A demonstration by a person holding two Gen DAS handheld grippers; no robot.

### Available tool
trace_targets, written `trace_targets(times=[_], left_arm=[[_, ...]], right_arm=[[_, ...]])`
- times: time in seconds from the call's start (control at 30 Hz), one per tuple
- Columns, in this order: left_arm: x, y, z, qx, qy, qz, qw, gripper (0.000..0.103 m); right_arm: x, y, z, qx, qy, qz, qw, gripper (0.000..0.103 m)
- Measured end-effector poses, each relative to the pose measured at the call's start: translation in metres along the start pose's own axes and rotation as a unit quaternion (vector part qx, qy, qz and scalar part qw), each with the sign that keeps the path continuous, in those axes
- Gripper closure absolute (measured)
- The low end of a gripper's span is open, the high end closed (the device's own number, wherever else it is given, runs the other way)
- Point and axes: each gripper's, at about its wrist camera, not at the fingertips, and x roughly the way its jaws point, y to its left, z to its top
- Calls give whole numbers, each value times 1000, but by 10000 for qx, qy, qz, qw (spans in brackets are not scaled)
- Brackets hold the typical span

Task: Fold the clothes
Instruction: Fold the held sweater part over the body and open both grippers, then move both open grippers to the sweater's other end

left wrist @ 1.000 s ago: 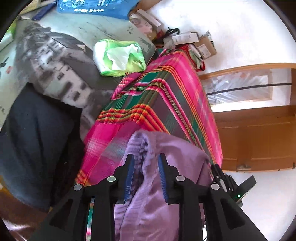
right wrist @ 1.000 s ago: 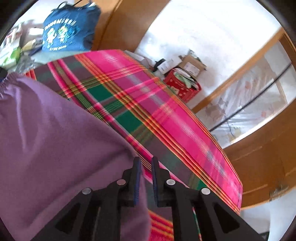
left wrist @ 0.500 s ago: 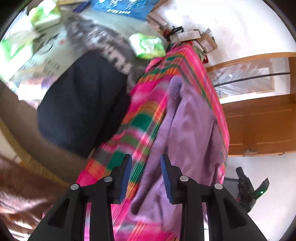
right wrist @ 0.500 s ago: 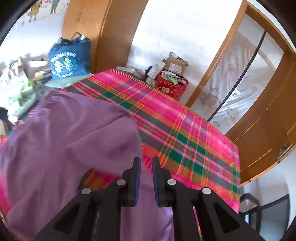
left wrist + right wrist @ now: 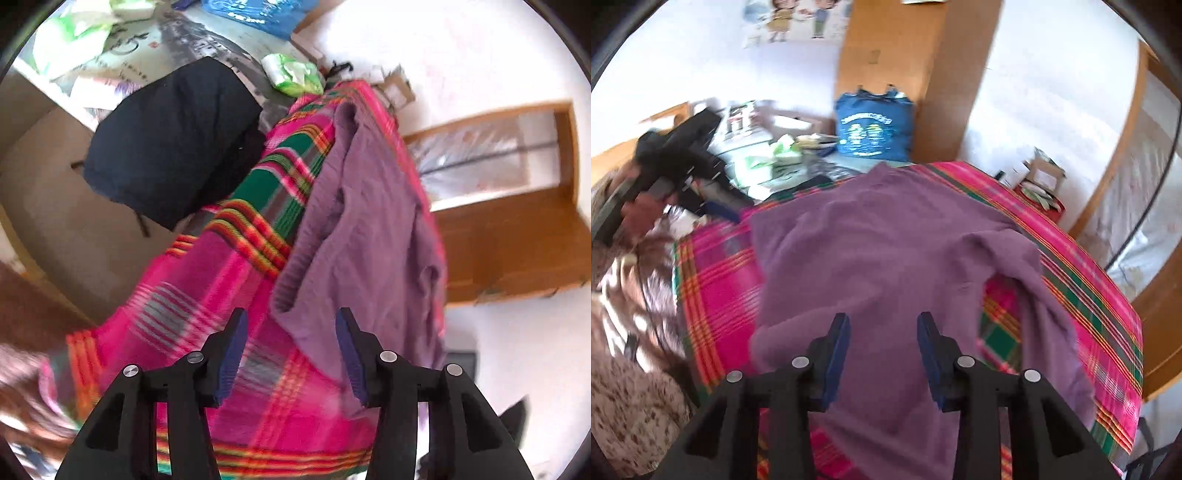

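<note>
A purple garment (image 5: 886, 251) lies spread over the pink, green and orange plaid cloth (image 5: 716, 280) that covers the table. One sleeve (image 5: 1049, 306) trails toward the right edge. In the left wrist view the same purple garment (image 5: 369, 221) runs along the plaid cloth (image 5: 207, 302). My left gripper (image 5: 288, 350) hovers open above the garment's near hem, holding nothing. My right gripper (image 5: 882, 343) is open too, above the garment's near part, with nothing between its fingers.
A black garment (image 5: 170, 136) lies on a surface to the left of the plaid cloth. A green and white packet (image 5: 295, 74) and a blue bag (image 5: 873, 127) sit at the far end. A wooden door frame (image 5: 517, 236) stands to the right. Boxes (image 5: 1041, 177) clutter the far corner.
Both grippers have opened and let go of the purple garment, which now lies flat on the plaid cloth. Both have pulled back and risen, so more of the room shows.
</note>
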Motion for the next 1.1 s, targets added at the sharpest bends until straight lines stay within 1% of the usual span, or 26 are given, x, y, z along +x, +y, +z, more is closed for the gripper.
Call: trace_targets(times=[0.1,0.3,0.43,0.57,0.6,0.63,0.67,0.7,0.73,0.77,0.8,0.93,1.1], left_arm=[[4,-1,-6,-100,-87,-62,9999,51],[13,-9,-9,-213,-183,-82,9996,51],[18,-14,-11,-283,-242,-100,9993,51],[15,-13,-10,-359,-276,-47,9990,52],[15,-13,-10,-362,-298,-19,9989,56],[15,-13,-11,-355,-325,36,9988,63],[15,-13,-12,-329,-361,142,9987,67],[15,-12,-12,-324,-397,202,9985,81],[14,-11,-12,-357,-431,173,9983,87],[13,-9,-13,-390,-466,145,9980,88],[12,-7,-13,-434,-505,110,9977,92],[4,2,-12,-710,-621,-77,9955,93],[-18,1,-11,-729,-889,-111,9933,94]], right_arm=[[7,20,-13,-100,107,144,9998,65],[17,34,-26,-120,240,165,9995,65],[15,40,-28,-135,129,232,9996,64],[15,45,-31,-262,133,205,9994,64],[17,46,-32,-282,156,175,9993,64],[20,47,-33,-301,176,146,9993,64],[20,49,-34,-322,184,124,9992,64],[22,51,-35,-356,187,106,9991,64],[22,53,-37,-383,176,109,9991,64],[23,56,-38,-412,166,106,9990,64],[24,58,-40,-444,165,79,9988,64],[25,62,-46,-491,201,55,9986,64],[16,59,-50,-377,110,105,9992,64]])
